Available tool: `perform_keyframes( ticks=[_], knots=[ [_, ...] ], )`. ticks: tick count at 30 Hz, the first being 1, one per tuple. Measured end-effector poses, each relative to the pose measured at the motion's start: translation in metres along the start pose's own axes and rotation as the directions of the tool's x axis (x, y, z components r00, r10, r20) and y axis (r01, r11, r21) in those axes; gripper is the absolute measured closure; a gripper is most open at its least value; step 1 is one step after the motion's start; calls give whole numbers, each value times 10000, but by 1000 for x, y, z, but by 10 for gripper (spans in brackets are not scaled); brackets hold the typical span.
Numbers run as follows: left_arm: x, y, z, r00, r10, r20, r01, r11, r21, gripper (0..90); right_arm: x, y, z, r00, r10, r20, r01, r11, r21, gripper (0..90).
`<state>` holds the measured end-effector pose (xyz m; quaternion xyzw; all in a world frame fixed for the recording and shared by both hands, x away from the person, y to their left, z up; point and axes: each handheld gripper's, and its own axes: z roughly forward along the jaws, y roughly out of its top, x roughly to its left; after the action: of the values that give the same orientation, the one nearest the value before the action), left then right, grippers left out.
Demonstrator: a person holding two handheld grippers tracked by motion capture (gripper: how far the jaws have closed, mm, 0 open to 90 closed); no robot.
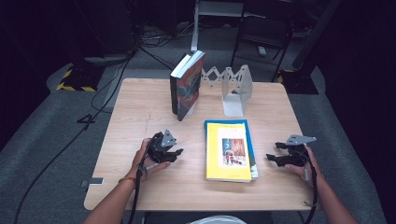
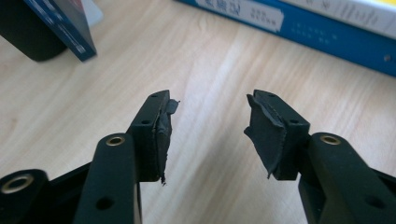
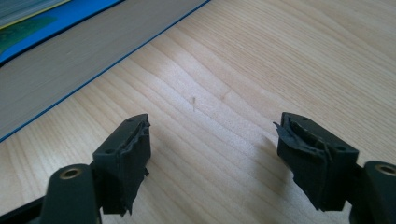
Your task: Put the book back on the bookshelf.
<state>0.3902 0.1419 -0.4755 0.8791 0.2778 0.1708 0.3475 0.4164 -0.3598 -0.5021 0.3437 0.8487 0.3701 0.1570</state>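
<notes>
Both claws, left claw (image 1: 173, 152) and right claw (image 1: 276, 157), rest released on the tabletop (image 1: 140, 107) either side of the 2 flat stacked books (image 1: 229, 151), whose thin edges could slip from the worn pads (image 2: 266, 130).

Left tool (image 2: 210, 121) agape (pads frayed) over table (image 2: 210, 65), near blue book (image 2: 327, 32).
</notes>
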Motion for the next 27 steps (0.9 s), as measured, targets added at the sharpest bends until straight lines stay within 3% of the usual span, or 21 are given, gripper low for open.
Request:
perform_keyframes(
  ticks=[4,9,13,19,22,23,27],
  knots=[
    [-7,-9,-1,9991,14,422,-19,9999,124,454,5,4,-5,9994,-328,-81,329,9993,152,289],
    [-12,-18,-2,9960,12,894,-28,9998,179,431,12,16,-22,9994,-271,-198,263,9990,-365,289],
    [-13,-23,-2,9945,67,1049,-96,9996,280,408,26,27,-34,9967,-701,-414,676,9960,-581,298],
    [-10,-32,-2,9922,-208,1229,152,9988,463,366,52,41,-37,9823,-1554,-1042,1508,9873,-507,332],
    [-9,-34,-2,9892,-365,1422,312,9987,393,345,65,46,-38,9699,-1911,-1508,1871,9815,-402,358],
    [-9,-34,-2,9892,-365,1422,312,9987,393,329,65,46,-38,9699,-1911,-1508,1871,9815,-402,358],
    [-8,-37,0,9879,-197,1535,175,9997,154,293,80,51,-36,9546,-2354,-1823,2372,9714,-124,397]
  ],
)
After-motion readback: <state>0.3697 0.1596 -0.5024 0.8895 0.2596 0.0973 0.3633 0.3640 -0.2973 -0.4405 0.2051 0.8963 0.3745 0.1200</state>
